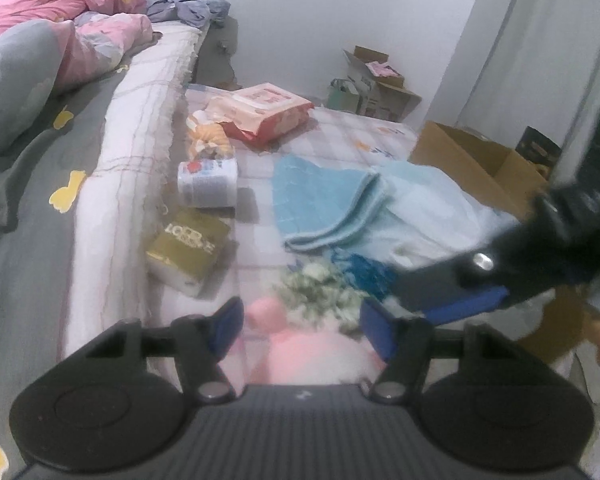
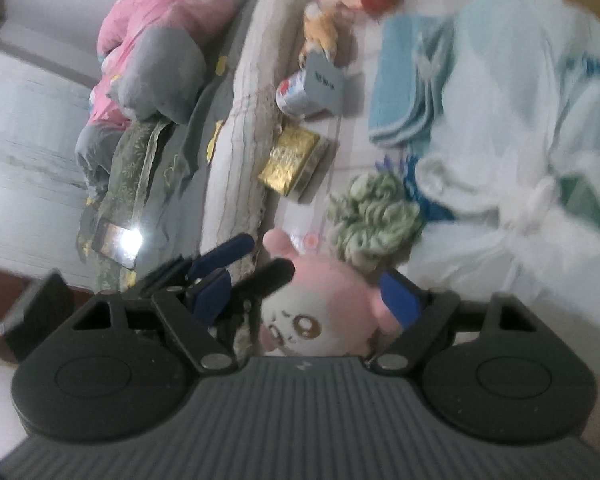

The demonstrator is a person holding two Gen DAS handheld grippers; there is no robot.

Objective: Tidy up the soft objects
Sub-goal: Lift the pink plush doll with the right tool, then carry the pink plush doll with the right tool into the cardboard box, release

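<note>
A pink and white plush toy [image 2: 320, 312] lies on the low mattress, also seen in the left wrist view [image 1: 308, 348]. Both grippers are open around it: my left gripper [image 1: 302, 328] from one side, my right gripper [image 2: 308, 300] from the other. The right gripper's blue-padded fingers [image 1: 468, 304] reach in from the right in the left wrist view. Beyond the plush lie a green fluffy cloth [image 2: 374, 216], a folded blue towel [image 1: 324, 204] and pale blue bedding [image 1: 432, 208].
A gold tissue pack [image 1: 188, 248], a tissue roll [image 1: 208, 182], an orange plush [image 1: 210, 140] and a red wipes pack [image 1: 264, 114] lie along the raised bed edge [image 1: 128, 168]. Cardboard boxes [image 1: 472, 164] stand at right. A lit phone [image 2: 118, 242] lies on the grey bed.
</note>
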